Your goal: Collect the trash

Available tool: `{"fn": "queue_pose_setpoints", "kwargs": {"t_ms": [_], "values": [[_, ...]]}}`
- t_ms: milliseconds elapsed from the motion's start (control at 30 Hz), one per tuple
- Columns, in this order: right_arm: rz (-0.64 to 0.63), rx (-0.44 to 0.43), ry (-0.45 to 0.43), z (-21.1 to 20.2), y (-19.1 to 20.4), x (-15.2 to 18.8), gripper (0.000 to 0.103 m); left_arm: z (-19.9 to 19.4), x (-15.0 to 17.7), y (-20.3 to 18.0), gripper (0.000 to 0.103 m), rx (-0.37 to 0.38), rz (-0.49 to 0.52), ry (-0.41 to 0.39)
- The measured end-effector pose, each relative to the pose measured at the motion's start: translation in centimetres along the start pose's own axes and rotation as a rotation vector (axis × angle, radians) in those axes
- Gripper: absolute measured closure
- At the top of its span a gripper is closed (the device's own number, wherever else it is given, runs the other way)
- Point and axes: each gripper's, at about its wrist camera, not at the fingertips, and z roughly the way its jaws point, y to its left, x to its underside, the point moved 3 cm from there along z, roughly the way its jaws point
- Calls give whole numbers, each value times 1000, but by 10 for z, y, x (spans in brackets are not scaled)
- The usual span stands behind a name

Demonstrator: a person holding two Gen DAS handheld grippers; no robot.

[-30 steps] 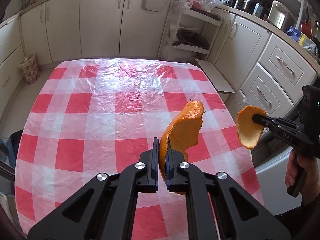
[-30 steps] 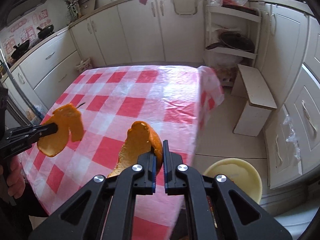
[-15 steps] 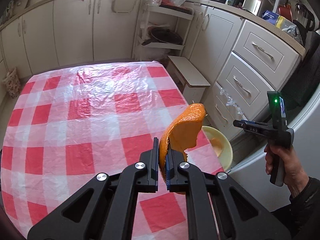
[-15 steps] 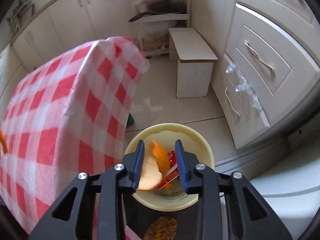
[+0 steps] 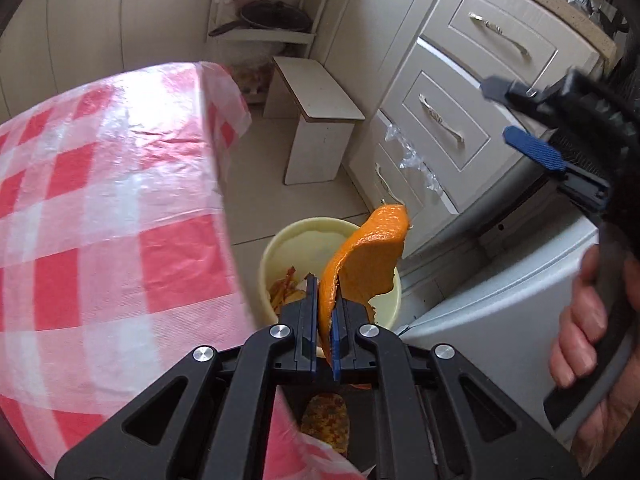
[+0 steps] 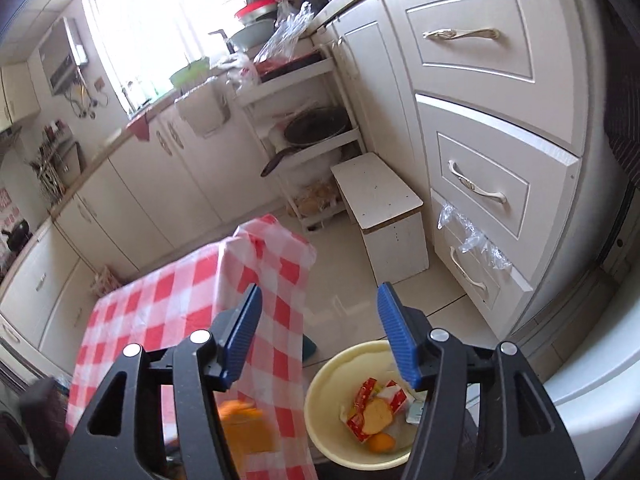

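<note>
My left gripper (image 5: 325, 304) is shut on a large orange peel (image 5: 368, 256) and holds it above the cream trash bin (image 5: 296, 240) on the floor beside the table. My right gripper (image 6: 320, 328) is open and empty, raised above the same bin (image 6: 324, 392), which holds orange peel and red-and-yellow wrappers (image 6: 368, 408). The right gripper also shows in the left wrist view (image 5: 532, 120), high at the right, jaws apart. The left gripper's peel shows blurred in the right wrist view (image 6: 244, 424).
The table with the red-and-white checked cloth (image 5: 100, 200) stands left of the bin. A white step stool (image 5: 316, 120) and drawer cabinets (image 5: 460, 100) stand behind it. A white appliance (image 5: 500, 320) is at the right.
My right gripper dropped its peel into the bin, opened wider and rose. My left gripper carried its peel from over the table to over the bin.
</note>
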Motion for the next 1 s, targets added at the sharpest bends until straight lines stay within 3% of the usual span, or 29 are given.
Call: {"fn": "queue_pose_setpoints", "kwargs": {"t_ms": [67, 167, 233, 267, 300, 433, 500, 700, 833, 1000], "values": [[18, -10, -8, -4, -4, -5, 45, 30, -4, -10, 96, -22, -8, 60], [18, -17, -19, -8, -6, -9, 44, 59, -8, -19, 85, -44, -16, 131], [10, -18, -23, -9, -5, -11, 44, 53, -11, -20, 73, -42, -15, 113], [8, -17, -26, -10, -5, -13, 43, 44, -12, -20, 59, -41, -11, 91], [12, -19, -28, -10, -4, -13, 43, 32, -13, -20, 49, -50, 1, 53], [21, -23, -33, -9, 2, -14, 38, -14, -15, -12, 44, -97, 38, -15], [3, -12, -35, -10, 13, -12, 36, -48, -8, -2, 32, -163, 67, -65], [-73, -23, -34, -31, 60, 6, 26, -156, 27, 45, 12, -354, 76, -192], [-188, -36, -98, -70, 110, 33, 10, -221, 59, 82, 8, -443, 19, -248], [-286, -116, -185, -122, 164, 86, 7, -293, 110, 124, 8, -522, -77, -311]]}}
